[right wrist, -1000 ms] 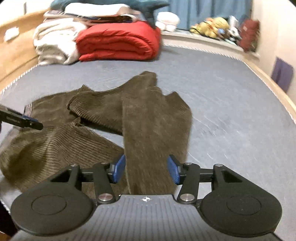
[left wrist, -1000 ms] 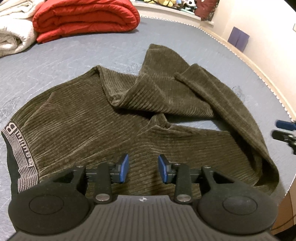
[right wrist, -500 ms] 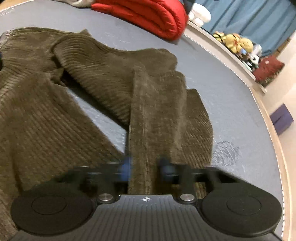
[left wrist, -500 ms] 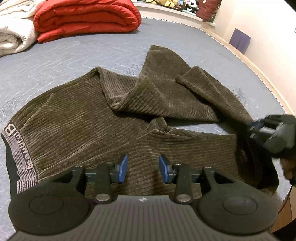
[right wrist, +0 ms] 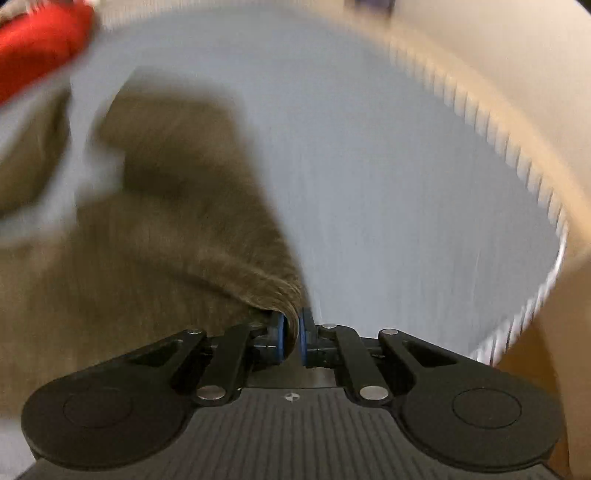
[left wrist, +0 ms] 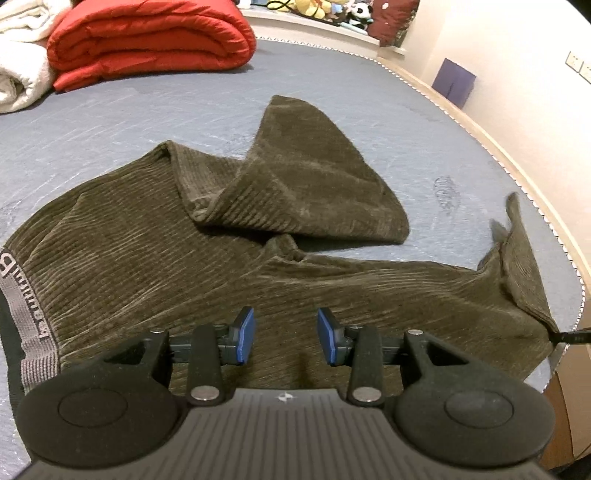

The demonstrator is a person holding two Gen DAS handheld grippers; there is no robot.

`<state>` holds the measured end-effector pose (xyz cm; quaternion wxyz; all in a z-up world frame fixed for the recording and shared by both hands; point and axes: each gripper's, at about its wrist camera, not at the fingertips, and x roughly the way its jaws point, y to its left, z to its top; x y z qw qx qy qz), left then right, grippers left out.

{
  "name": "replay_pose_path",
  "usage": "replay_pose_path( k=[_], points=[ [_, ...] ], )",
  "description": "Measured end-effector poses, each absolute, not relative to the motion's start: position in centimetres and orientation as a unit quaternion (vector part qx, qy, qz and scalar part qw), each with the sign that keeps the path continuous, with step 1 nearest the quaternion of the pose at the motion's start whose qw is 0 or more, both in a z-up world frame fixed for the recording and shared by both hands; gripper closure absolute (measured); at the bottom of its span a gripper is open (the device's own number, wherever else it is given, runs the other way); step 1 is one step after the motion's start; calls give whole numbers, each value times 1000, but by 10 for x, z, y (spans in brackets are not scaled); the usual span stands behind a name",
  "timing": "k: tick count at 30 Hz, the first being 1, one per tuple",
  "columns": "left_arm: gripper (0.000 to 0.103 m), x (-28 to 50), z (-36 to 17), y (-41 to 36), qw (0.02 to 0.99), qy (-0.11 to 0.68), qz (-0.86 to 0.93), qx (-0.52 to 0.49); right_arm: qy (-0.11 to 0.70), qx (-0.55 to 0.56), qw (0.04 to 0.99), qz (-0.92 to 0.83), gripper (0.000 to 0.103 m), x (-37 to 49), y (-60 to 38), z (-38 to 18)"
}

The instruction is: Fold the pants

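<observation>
Olive corduroy pants [left wrist: 147, 258] lie on a grey mattress [left wrist: 110, 122], their grey lettered waistband [left wrist: 22, 295] at the left. One leg is folded back over the middle. The other leg [left wrist: 517, 266] is stretched toward the mattress's right edge, its end lifted. My left gripper [left wrist: 286, 336] hovers open over the seat of the pants, nothing between its pads. In the blurred right wrist view my right gripper [right wrist: 291, 332] pinches a bunched fold of the pants [right wrist: 166, 221] between its blue pads; its jaws are opening slightly. A sliver of it shows at the right edge [left wrist: 569, 336].
A folded red duvet [left wrist: 147, 40] and a white blanket [left wrist: 18, 74] lie at the far left of the mattress. Plush toys [left wrist: 332, 11] line the far ledge. A purple box [left wrist: 452, 81] stands by the wall. The bed's trimmed edge [left wrist: 517, 158] curves along the right.
My right gripper came down, shut on the end of the near leg and pulled it right, so that leg now lies stretched out. The left gripper stayed put.
</observation>
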<state>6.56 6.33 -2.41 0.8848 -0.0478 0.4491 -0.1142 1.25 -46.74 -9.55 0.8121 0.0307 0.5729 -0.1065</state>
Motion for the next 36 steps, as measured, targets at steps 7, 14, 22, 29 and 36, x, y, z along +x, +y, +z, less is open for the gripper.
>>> replay_pose_path(
  k=[7, 14, 22, 29, 36],
  points=[
    [55, 66, -26, 40, 886, 447, -118, -32, 433, 30, 896, -99, 60, 9, -459, -40],
    [55, 73, -42, 50, 883, 461, -91, -24, 367, -83, 927, 2, 51, 56, -387, -58],
    [55, 80, -47, 69, 881, 466, -72, -32, 417, -225, 879, 53, 51, 102, -336, -128],
    [55, 87, -42, 63, 881, 464, -81, -44, 368, -135, 920, -22, 91, 92, -389, -85],
    [55, 86, -38, 42, 880, 462, -108, -40, 295, 174, 838, -425, 84, 29, -567, -58]
  ],
)
